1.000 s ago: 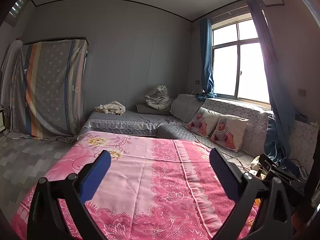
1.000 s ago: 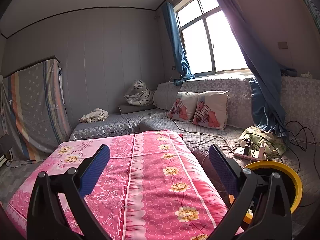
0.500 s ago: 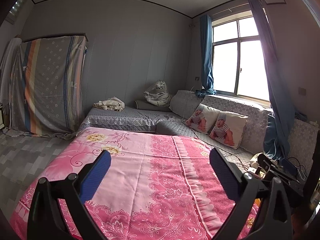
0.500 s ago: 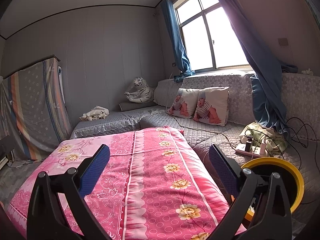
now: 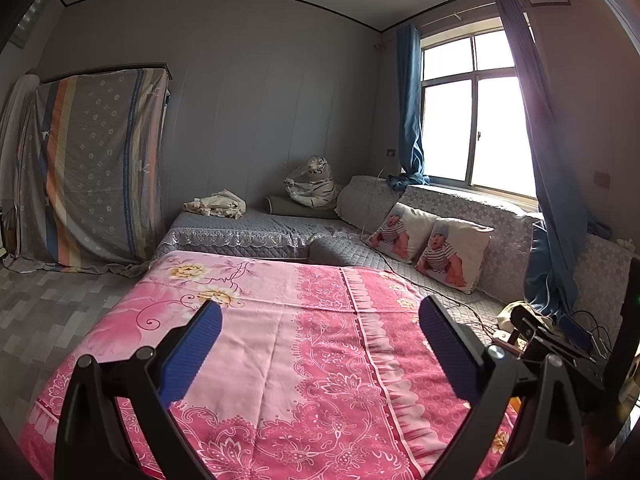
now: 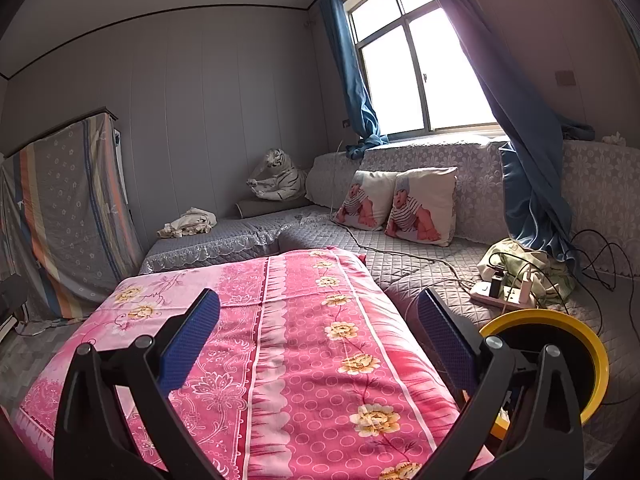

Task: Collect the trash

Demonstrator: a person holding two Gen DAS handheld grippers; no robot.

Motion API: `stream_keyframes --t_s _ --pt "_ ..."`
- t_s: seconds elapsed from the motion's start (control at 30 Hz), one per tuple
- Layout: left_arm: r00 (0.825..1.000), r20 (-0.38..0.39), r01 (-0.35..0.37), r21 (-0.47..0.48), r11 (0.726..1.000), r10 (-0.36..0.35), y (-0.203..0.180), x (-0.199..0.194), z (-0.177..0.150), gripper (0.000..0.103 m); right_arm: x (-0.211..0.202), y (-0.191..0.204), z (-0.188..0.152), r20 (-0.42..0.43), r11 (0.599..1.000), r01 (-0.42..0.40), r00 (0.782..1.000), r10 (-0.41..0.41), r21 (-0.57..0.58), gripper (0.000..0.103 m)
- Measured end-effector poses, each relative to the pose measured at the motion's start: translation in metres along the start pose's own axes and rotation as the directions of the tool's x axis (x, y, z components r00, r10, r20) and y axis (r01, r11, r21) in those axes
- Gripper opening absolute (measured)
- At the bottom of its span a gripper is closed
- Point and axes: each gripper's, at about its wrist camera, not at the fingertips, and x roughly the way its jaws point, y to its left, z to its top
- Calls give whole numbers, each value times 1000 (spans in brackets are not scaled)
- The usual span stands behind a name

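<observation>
My left gripper (image 5: 320, 350) is open above a table draped in a pink flowered cloth (image 5: 280, 340), with nothing between its blue pads. My right gripper (image 6: 318, 344) is open too, over the same pink cloth (image 6: 304, 320). A round bin with a yellow rim (image 6: 592, 360) stands low at the right, just behind the right gripper's right finger. The other gripper's black body (image 5: 560, 344) shows at the right edge of the left wrist view. No loose trash shows on the cloth.
A grey quilted sofa (image 6: 420, 256) wraps the far and right sides, with two baby-print pillows (image 6: 400, 204), a plush tiger (image 6: 276, 180) and a crumpled cloth (image 6: 188, 222). A power strip with cables (image 6: 504, 292) lies on the seat. A draped cabinet (image 5: 96, 168) stands left.
Both views tilted up slightly, so the room sits lower in frame. Both grippers stayed open and empty.
</observation>
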Motion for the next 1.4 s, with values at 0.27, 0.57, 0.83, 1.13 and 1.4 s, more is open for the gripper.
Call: stream_keyframes --t_s 0.27,0.57,0.83,1.13,1.4 --pt "1000 -4 5 5 1000 -5 -2 1 -1 95 2 -1 -3 -9 1000 -2 1000 2 4 95" --pt "1000 -9 17 12 1000 -17 -3 3 -1 95 3 -2 -3 -20 1000 -1 1000 2 9 95" --pt "1000 -10 21 13 1000 -21 -2 2 -1 95 4 -2 -2 -27 1000 -1 1000 1 10 95" --pt "1000 -11 29 18 999 -29 -2 2 -1 95 7 -2 -2 -34 1000 -3 999 4 11 95" --pt "999 -20 34 20 999 -33 -2 4 -3 95 8 -2 -3 -39 1000 -5 999 5 11 95"
